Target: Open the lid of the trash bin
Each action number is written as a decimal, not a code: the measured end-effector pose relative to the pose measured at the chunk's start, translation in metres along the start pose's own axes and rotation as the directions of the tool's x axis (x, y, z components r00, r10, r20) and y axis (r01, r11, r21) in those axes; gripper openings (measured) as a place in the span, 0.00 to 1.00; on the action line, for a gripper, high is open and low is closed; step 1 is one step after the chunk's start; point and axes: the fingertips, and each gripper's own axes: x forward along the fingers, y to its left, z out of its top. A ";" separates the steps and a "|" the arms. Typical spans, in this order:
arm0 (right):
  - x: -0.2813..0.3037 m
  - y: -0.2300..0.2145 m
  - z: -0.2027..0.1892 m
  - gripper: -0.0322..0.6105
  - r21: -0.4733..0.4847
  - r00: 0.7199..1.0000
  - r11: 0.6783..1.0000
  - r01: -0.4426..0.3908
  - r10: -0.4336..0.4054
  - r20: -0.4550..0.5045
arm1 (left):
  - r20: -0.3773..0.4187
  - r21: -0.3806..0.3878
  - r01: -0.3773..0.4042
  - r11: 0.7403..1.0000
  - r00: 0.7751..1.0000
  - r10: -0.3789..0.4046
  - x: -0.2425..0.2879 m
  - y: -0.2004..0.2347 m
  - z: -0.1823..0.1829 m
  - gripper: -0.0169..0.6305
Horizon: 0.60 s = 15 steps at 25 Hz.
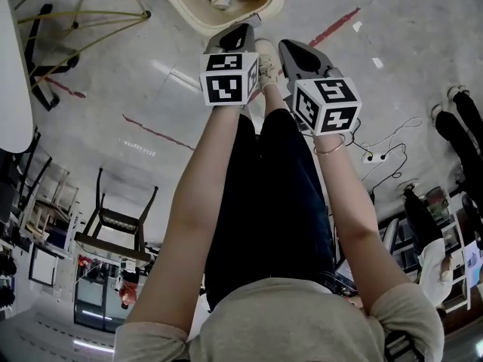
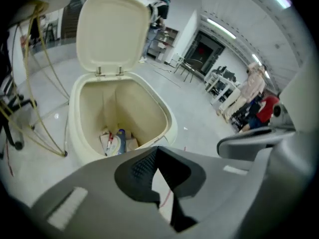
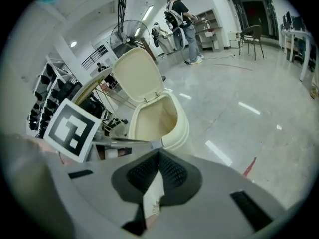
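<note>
The cream trash bin [image 1: 198, 17] stands on the floor ahead of me, with its lid [image 2: 112, 31] swung up and upright on its hinges. Some packaging and a bottle [image 2: 117, 141] lie at the bottom. In the head view my left gripper [image 1: 253, 23] is shut, its tip just short of the bin's near rim [image 2: 167, 121], and nothing is between its jaws. Beside it my right gripper [image 1: 287, 45] is shut on nothing, a little further from the bin. The right gripper view shows the bin [image 3: 172, 121], the raised lid [image 3: 139, 73] and the left gripper's marker cube [image 3: 72, 128].
A yellow wire-frame stand [image 1: 83, 13] is left of the bin. A wooden chair [image 1: 113, 225] stands to my left, and a red tape line [image 1: 336, 25] runs over the grey floor. People [image 3: 179, 14] stand by shelves further off. Cables [image 1: 385, 153] lie to the right.
</note>
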 end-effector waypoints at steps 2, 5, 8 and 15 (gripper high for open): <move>-0.003 0.005 0.003 0.06 -0.016 1.000 1.000 -0.005 0.005 -0.009 | -0.016 -0.137 0.050 0.989 0.998 -0.053 -0.003 0.004 0.001 0.04; -0.007 0.019 0.011 0.06 -0.041 1.000 0.999 -0.016 0.016 -0.018 | -0.031 -0.244 0.071 0.967 0.996 -0.081 -0.017 0.014 0.007 0.04; -0.016 0.029 0.028 0.06 -0.070 1.000 0.997 -0.027 0.027 -0.007 | 0.000 -0.190 0.074 0.979 0.997 -0.076 -0.038 0.014 0.021 0.04; -0.041 0.058 0.057 0.06 -0.156 0.999 0.987 -0.043 0.044 0.001 | 0.027 -0.088 0.118 0.989 0.993 -0.116 -0.097 -0.011 0.032 0.04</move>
